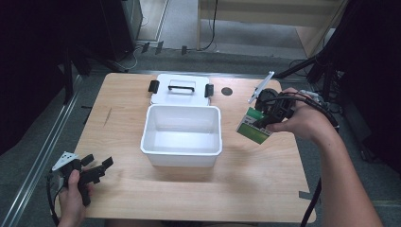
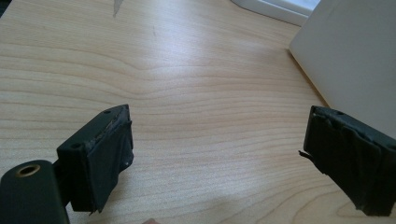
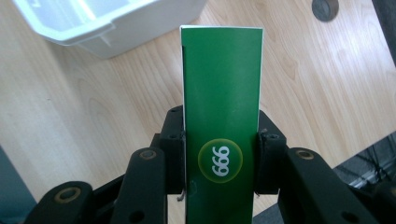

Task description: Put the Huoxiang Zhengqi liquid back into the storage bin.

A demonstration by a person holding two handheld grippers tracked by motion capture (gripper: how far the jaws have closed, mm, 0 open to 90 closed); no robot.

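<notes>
Item: green carton (image 3: 222, 116), held above the table right of the white bin (image 1: 181, 137), pinched across its narrow sides by your right gripper (image 3: 219, 161). Likely light, crushable card; grip gently, mid-body. Your left gripper (image 2: 219, 158): spread, empty
</notes>
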